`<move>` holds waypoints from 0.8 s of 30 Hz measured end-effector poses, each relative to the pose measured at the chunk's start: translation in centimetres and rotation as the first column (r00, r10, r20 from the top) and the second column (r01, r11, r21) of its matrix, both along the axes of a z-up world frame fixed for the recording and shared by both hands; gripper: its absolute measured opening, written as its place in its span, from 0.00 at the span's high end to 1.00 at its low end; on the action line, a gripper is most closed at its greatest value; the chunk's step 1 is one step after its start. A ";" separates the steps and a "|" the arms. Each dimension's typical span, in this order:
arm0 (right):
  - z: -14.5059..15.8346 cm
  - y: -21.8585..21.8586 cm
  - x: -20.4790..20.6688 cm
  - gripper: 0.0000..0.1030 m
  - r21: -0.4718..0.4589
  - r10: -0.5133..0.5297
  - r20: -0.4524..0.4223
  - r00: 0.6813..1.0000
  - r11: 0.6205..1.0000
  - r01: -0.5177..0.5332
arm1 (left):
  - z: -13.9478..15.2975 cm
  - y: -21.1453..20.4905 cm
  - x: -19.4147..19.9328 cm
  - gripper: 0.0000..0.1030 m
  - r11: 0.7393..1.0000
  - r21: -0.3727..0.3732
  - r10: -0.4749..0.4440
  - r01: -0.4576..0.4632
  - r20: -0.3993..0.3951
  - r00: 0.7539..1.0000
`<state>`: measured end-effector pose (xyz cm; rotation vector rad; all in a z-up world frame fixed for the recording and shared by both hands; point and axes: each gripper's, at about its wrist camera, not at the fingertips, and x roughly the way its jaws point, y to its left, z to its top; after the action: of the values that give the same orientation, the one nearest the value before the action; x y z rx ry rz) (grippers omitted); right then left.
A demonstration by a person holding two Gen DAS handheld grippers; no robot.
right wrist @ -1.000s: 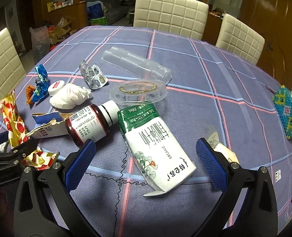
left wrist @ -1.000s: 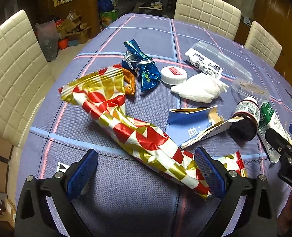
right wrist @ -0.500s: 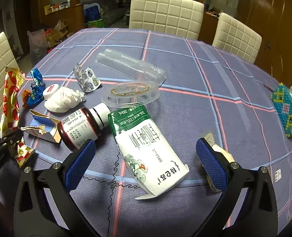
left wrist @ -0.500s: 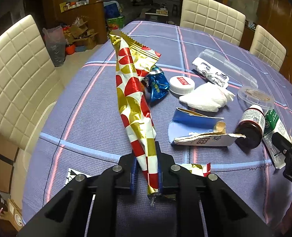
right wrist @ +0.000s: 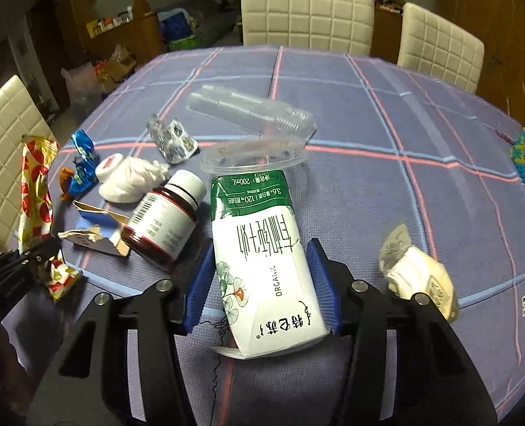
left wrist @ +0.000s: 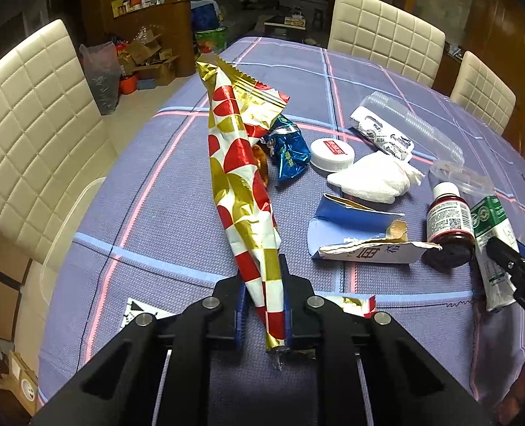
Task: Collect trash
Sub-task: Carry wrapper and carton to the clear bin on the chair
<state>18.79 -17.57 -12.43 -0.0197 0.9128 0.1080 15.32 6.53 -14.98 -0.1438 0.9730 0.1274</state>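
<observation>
A long red, gold and white snack wrapper (left wrist: 241,177) rises from my left gripper (left wrist: 262,284), which is shut on its lower end; the top of the wrapper stands off the blue checked tablecloth (left wrist: 156,220). A green and white milk carton (right wrist: 259,234) lies lengthwise between the blue pads (right wrist: 196,284) of my right gripper (right wrist: 260,254). Those jaws are closing, and both pads touch the carton's sides. The right gripper's tip (left wrist: 511,266) also shows at the left wrist view's right edge.
A brown pill bottle (right wrist: 163,220) lies just left of the carton, beside a torn blue box (right wrist: 95,234), a white tissue (right wrist: 131,181) and a blue wrapper (right wrist: 83,170). Behind lie a clear lid (right wrist: 252,154), stacked clear cups (right wrist: 252,113) and a blister pack (right wrist: 173,142). A crumpled white packet (right wrist: 418,280) sits right.
The left gripper shut on the snack wrapper and raised it upright. The right gripper's jaws came in from wide open onto the milk carton's sides.
</observation>
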 end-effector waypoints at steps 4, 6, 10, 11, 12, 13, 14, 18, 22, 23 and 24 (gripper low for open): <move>1.5 0.6 -1.3 0.49 -0.025 0.000 0.056 0.998 1.000 0.001 | 0.8 0.5 -1.0 0.86 1.000 -0.012 0.006 -0.005 0.027 1.000; 2.1 1.1 -2.0 0.49 -0.031 0.011 0.068 0.998 0.999 -0.009 | 1.2 0.8 -1.7 0.86 1.000 -0.019 0.009 -0.008 0.042 0.999; 3.1 2.1 -3.3 0.48 -0.039 0.030 0.084 0.996 0.999 -0.027 | 2.0 1.6 -3.1 0.86 0.999 -0.029 0.017 -0.015 0.068 0.998; 3.4 2.6 -3.7 0.48 -0.041 0.038 0.088 0.995 0.999 -0.035 | 2.2 1.9 -3.5 0.86 0.999 -0.030 0.020 -0.017 0.075 0.997; 3.6 2.9 -4.0 0.48 -0.042 0.046 0.090 0.995 0.998 -0.043 | 2.4 2.2 -3.9 0.86 0.999 -0.029 0.023 -0.021 0.082 0.996; 3.8 3.4 -4.2 0.48 -0.046 0.056 0.092 0.994 0.998 -0.052 | 2.6 2.6 -4.4 0.86 0.999 -0.030 0.029 -0.027 0.089 0.996; 4.0 4.0 -4.6 0.48 -0.049 0.068 0.093 0.993 0.997 -0.064 | 2.8 2.9 -4.9 0.86 0.999 -0.033 0.034 -0.031 0.094 0.995; 4.4 6.6 -5.7 0.48 -0.050 0.119 0.098 0.988 0.992 -0.115 | 3.3 4.4 -6.6 0.86 0.998 -0.027 0.056 -0.053 0.111 0.992; 4.5 9.9 -6.6 0.48 -0.064 0.183 0.095 0.979 0.982 -0.177 | 3.6 6.7 -8.2 0.86 0.995 -0.029 0.097 -0.094 0.127 0.987; 4.5 10.5 -6.8 0.48 -0.066 0.197 0.093 0.976 0.979 -0.191 | 3.7 7.3 -8.5 0.86 0.994 -0.028 0.105 -0.102 0.129 0.986; 4.4 11.3 -7.1 0.48 -0.069 0.212 0.090 0.973 0.976 -0.207 | 3.7 7.9 -8.8 0.86 0.993 -0.024 0.114 -0.112 0.131 0.985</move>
<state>11.69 -6.30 -8.01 -0.1756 0.8144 0.2744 6.50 14.45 -11.28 -0.2202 0.8336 0.2121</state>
